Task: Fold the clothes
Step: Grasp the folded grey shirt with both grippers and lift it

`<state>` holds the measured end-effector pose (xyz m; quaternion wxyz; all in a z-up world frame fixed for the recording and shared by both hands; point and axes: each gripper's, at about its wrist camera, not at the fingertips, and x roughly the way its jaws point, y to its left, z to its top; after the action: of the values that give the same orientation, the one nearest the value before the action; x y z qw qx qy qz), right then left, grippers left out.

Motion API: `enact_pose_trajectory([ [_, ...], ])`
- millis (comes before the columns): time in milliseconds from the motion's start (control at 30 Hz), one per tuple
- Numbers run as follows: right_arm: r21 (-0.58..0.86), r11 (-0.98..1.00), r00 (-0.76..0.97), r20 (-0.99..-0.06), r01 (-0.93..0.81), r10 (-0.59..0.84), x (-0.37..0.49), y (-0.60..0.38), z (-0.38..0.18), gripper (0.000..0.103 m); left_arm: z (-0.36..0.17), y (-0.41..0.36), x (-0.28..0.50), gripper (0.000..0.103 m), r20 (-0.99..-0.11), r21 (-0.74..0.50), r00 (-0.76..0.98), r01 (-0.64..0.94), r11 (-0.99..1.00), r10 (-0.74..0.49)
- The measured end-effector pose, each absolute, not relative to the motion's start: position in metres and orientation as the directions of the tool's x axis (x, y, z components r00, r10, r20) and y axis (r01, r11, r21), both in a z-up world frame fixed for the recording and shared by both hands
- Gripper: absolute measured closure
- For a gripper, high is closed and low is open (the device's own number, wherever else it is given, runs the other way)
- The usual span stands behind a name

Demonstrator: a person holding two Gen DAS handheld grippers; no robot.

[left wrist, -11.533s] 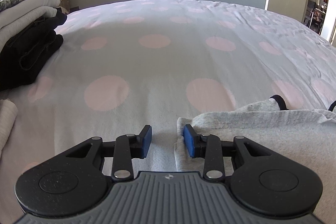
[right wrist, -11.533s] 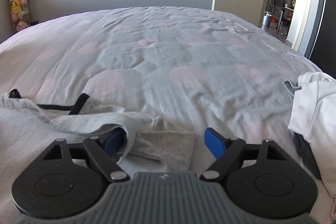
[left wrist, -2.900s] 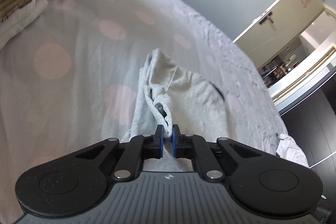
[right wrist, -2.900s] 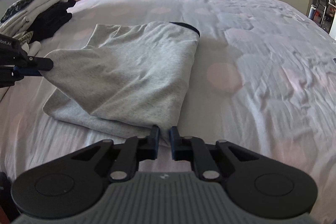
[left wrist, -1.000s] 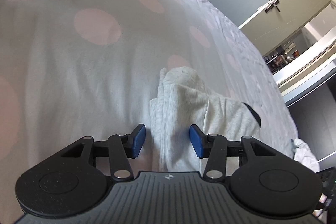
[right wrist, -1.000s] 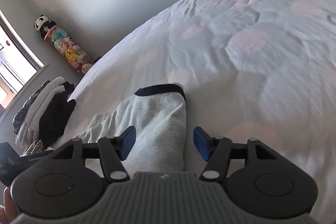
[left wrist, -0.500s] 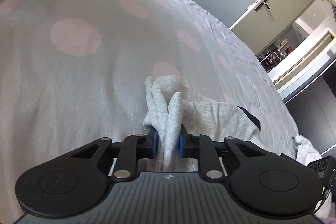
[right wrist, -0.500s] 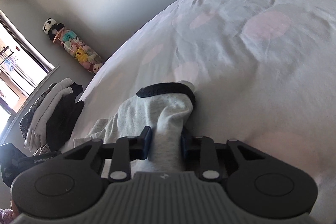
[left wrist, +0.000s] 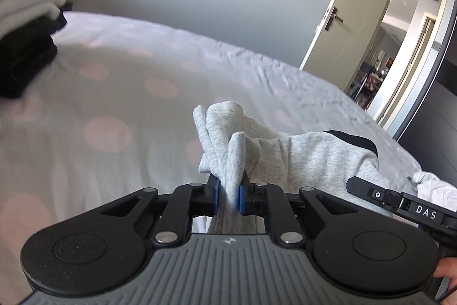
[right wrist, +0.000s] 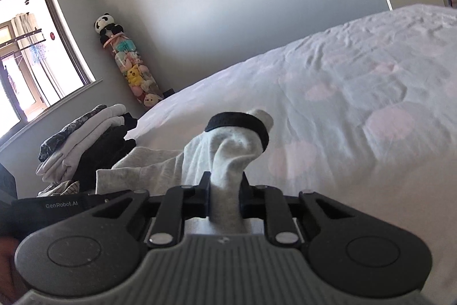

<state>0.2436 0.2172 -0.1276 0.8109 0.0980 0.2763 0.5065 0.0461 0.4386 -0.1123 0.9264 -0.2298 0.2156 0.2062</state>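
While the left gripper [left wrist: 228, 195] is pinching the grey garment [left wrist: 300, 156], the right gripper [right wrist: 225, 197] is clamping its black-trimmed end over the bedsheet [right wrist: 357, 93].

The garment [left wrist: 300, 156] is showing heathered light grey with a black band [right wrist: 245, 122] edging its opening. The bed [left wrist: 114, 93] is wearing a white sheet dotted with pale pink circles. The left hand-held gripper [left wrist: 228, 195] is showing black arms, blue pads and a ribbed grey body. The folded pile [right wrist: 85, 145] is stacking white, black and mottled dark grey layers. The door [left wrist: 342, 19] is looking cream.
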Motion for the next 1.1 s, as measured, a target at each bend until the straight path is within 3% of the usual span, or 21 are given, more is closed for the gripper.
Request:
enact_pose_trajectory([
  [333, 0.338, 0.362, 0.306, -0.206, -0.869, 0.929, 0.156, 0.213, -0.021, 0.085, -0.007, 0.428, -0.051, 0.089, -0.272, -0.332, 0.853, -0.518, 0.789, 0.446],
  [567, 0.311, 0.223, 0.193, -0.124, -0.924, 0.973, 0.078, 0.258, 0.048, 0.085, 0.072, 0.450, -0.149, 0.089, -0.201, -0.230, 0.801, -0.599, 0.767, 0.564],
  [833, 0.366, 0.072, 0.028, -0.124, -0.928, 0.992, -0.010, 0.342, 0.082, 0.085, 0.119, 0.491, -0.246, 0.089, -0.258, -0.097, 0.691, -0.714, 0.694, 0.675],
  [1100, 0.436, -0.005, -0.097, -0.189, -0.900, 0.977, -0.078, 0.413, 0.066, 0.085, 0.108, 0.535, -0.289, 0.089, -0.339, -0.040, 0.605, -0.774, 0.632, 0.720],
])
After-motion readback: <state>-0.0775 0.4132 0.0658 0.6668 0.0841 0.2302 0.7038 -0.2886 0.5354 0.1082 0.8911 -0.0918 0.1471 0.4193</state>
